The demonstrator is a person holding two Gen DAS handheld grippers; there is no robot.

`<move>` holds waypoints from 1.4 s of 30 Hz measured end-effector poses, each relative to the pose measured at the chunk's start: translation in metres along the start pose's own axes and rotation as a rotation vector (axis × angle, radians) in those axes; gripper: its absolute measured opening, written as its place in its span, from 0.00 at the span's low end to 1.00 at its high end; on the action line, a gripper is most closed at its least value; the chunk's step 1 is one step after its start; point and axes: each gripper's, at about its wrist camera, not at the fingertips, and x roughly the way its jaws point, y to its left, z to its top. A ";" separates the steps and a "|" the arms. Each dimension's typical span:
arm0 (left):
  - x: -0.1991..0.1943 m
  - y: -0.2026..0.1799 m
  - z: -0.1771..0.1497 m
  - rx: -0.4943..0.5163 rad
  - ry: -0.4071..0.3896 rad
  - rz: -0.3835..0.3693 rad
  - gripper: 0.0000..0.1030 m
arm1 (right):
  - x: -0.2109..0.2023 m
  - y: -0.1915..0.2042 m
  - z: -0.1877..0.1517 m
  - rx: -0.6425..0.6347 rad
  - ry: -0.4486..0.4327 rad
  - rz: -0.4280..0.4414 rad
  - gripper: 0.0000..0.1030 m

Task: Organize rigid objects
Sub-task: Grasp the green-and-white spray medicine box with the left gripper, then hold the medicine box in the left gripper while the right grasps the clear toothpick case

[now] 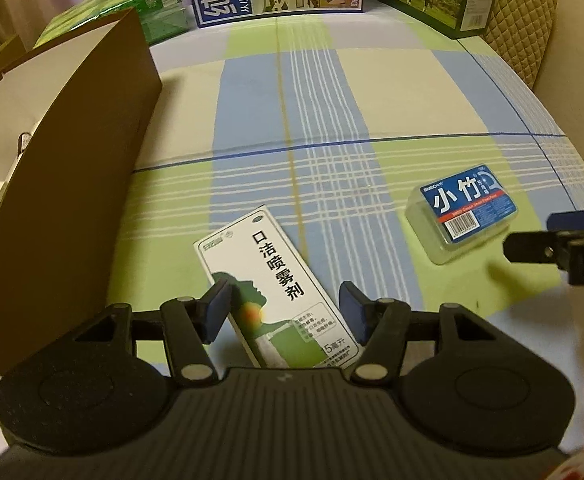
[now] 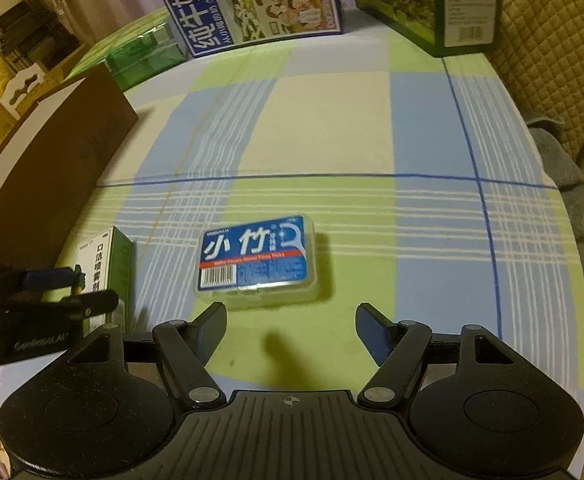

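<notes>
On checked cloth | flat carton [image 1: 276,292], clear plastic case [image 2: 257,260] | both claws open, empty

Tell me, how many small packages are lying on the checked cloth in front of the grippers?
2: a white-green spray box beside the brown cardboard box, and a clear blue-labelled case to its right. More may be hidden.

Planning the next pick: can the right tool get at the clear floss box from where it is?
Probably yes. The right tool is open, with the floss box just ahead of its fingertips, lying flat on the checked cloth with nothing between them. The left tool is off to the side over the spray carton.
</notes>
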 end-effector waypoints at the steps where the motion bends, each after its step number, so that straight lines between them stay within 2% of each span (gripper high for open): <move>1: -0.001 0.002 0.000 -0.014 0.005 -0.009 0.54 | 0.001 0.001 0.001 -0.005 -0.002 0.005 0.66; 3: -0.002 0.005 0.001 -0.051 0.017 -0.039 0.58 | 0.002 0.002 0.002 -0.014 -0.005 0.012 0.66; 5: -0.002 0.007 0.003 -0.095 0.032 -0.065 0.69 | 0.005 0.001 0.002 -0.020 -0.001 0.017 0.67; 14: 0.011 0.017 -0.005 -0.138 0.088 -0.007 0.69 | 0.026 0.012 0.006 -0.054 -0.001 0.050 0.66; 22: 0.013 0.035 -0.014 -0.183 0.095 0.001 0.67 | 0.029 0.049 -0.003 -0.191 0.035 0.175 0.66; 26: 0.013 0.038 -0.014 -0.184 0.097 -0.002 0.63 | 0.030 0.053 0.002 -0.316 0.002 0.088 0.67; 33: 0.017 0.037 -0.012 -0.178 0.102 -0.014 0.58 | 0.053 0.061 0.014 -0.582 0.003 0.056 0.67; 38: 0.020 0.038 -0.012 -0.183 0.106 -0.026 0.57 | 0.064 0.069 0.015 -0.643 0.011 0.074 0.67; 42: 0.020 0.038 -0.012 -0.178 0.105 -0.028 0.55 | 0.068 0.074 0.013 -0.639 0.011 0.067 0.64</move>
